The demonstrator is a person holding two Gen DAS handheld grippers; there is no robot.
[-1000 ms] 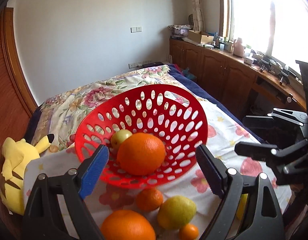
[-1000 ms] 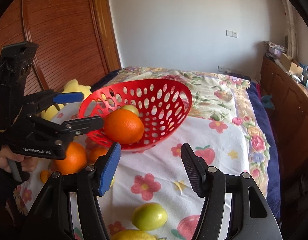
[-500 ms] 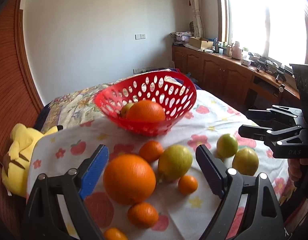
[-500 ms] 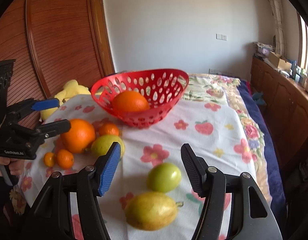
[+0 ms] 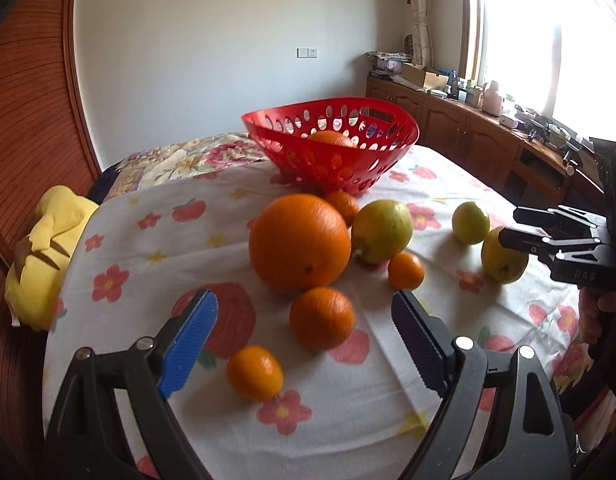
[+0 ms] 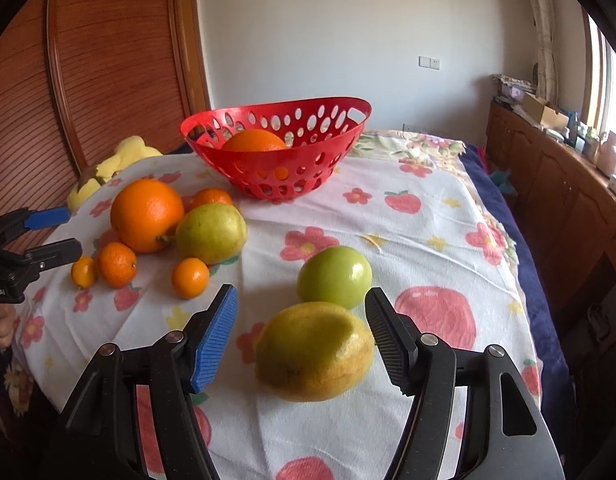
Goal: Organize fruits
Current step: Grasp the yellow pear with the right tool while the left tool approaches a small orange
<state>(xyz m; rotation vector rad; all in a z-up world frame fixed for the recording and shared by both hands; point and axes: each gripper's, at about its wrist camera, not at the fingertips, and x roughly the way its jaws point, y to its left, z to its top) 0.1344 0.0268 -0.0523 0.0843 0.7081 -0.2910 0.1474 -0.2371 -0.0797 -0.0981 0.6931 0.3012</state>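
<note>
A red perforated basket [image 5: 332, 160] stands at the far end of the flowered cloth with an orange [image 5: 328, 138] inside. In front of it lie a big orange [image 5: 299, 242], a yellow-green pear [image 5: 382, 230] and several small mandarins. My left gripper [image 5: 303, 316] is open, and a medium orange [image 5: 322, 317] lies just beyond its fingertips, untouched. My right gripper [image 6: 301, 308] hangs low over a yellow lemon [image 6: 314, 350]. Its jaws are opening with the lemon between them, and there is a gap on the blue pad's side. A green apple [image 6: 334, 276] sits just past the lemon.
A yellow plush toy [image 5: 47, 256] lies at the cloth's left edge beside a wooden slatted door [image 6: 87, 60]. Wooden cabinets [image 6: 568, 184] run along the right under the window. The cloth [image 6: 408, 232] covers a bed that drops off at right and front.
Both grippers pulled back from the basket and sank toward the cloth. The loose fruits came into close view: the lemon now sits between the right jaws, the medium orange before the left.
</note>
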